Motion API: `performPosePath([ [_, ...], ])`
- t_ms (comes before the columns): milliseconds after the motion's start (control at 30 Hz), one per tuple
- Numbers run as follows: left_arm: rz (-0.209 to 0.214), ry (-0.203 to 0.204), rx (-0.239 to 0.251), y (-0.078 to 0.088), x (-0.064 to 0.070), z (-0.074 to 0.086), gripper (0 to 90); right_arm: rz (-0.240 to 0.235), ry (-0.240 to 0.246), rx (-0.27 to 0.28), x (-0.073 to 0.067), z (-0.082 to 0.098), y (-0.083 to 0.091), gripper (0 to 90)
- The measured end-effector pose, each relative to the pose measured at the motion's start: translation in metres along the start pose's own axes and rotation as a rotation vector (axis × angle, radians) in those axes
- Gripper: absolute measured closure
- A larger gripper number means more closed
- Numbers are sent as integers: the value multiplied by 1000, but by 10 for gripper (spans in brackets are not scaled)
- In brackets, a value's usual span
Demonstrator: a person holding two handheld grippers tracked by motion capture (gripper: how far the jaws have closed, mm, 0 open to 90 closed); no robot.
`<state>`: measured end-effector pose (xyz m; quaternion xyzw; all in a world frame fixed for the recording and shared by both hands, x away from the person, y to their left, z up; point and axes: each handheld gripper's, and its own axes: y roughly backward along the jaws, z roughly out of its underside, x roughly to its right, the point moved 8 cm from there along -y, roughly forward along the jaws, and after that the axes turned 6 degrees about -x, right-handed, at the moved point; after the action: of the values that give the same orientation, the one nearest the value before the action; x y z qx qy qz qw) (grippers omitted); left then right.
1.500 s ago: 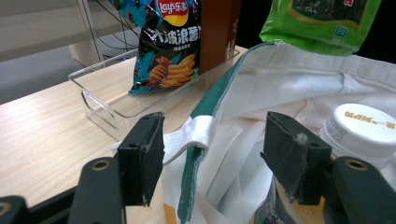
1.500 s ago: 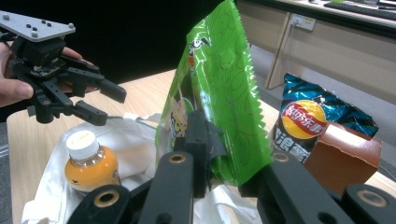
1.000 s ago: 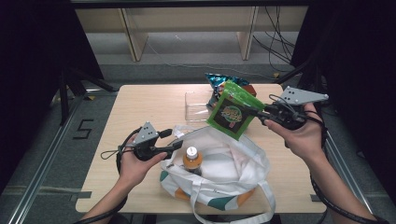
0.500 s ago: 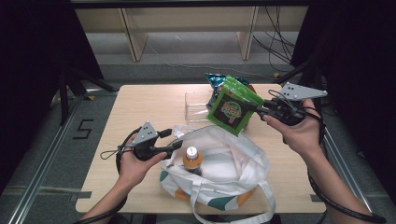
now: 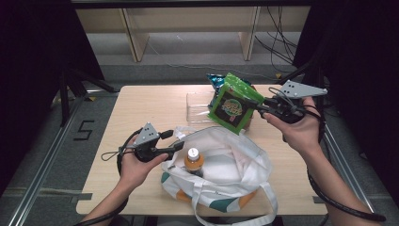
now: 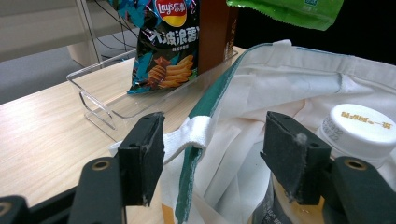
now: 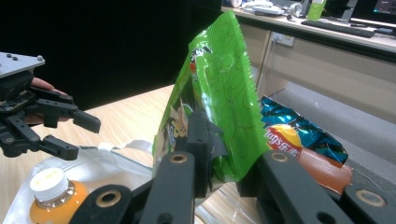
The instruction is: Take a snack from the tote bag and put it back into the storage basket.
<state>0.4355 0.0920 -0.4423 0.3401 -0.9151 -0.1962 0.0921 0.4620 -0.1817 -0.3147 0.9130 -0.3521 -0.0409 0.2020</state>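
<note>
— Green foil is what stands out: the right gripper (image 5: 258, 107) holds a glossy green snack bag (image 5: 231, 102) off the table, above its far right part. Do the jaws really pinch it?

— Yes. In the right gripper view the two black jaws stand narrow and clamp the bag's lower corner, so the green snack bag (image 7: 219, 93) rises upright from them, its crimped edge pointing up.

— What lies under it?

— A white cloth tote bag with green trim (image 5: 235, 165) sits at the near middle of the light wooden table (image 5: 141, 108), mouth open. Inside it stands an orange drink bottle with a white cap (image 5: 193, 160). The snack bag hangs just beyond the tote's far rim, not inside.

— And the left gripper (image 5: 173, 140)?

— It is at the tote's left edge. In the left gripper view its jaws stand wide, one on each side of the tote's rim and white strap; the pads do not press on the cloth. The bottle's white cap (image 6: 366, 125) shows just past the right jaw.

— Anything farther back?

— A clear plastic tray (image 5: 197, 104) at the far middle, with a dark blue crisp packet (image 6: 168, 42) leaning in it, next to a brown box (image 6: 217, 32). The green bag partly covers them from above.
</note>
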Motion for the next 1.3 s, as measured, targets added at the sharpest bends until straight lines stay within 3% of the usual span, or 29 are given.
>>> performPosePath([
  [100,0,6,0,0,0,0,380,17,4,17,3,-2,-1,804],
  [300,6,9,8,0,1,-1,380,8,2,12,5,-2,-3,805],
  [333,6,10,9,0,1,-1,380,14,-14,10,5,-2,-3,805],
  [467,2,11,3,-1,1,0,383,21,8,11,7,-3,-5,806],
  [533,7,9,2,-1,2,0,382,15,-11,6,6,-1,-6,806],
  [733,7,11,8,0,2,-1,382,38,0,12,11,-4,-9,811],
  [767,3,11,6,0,1,-1,382,34,-20,9,10,-4,-10,813],
  [833,1,9,6,1,1,-1,382,39,3,12,13,-5,-10,817],
  [967,-1,10,10,1,1,-2,382,32,-29,6,13,-6,-13,829],
  [1100,-1,9,10,1,1,-2,382,42,-5,7,16,-5,-16,847],
  [1300,4,9,8,1,1,-1,382,56,-17,7,19,-4,-19,857],
])
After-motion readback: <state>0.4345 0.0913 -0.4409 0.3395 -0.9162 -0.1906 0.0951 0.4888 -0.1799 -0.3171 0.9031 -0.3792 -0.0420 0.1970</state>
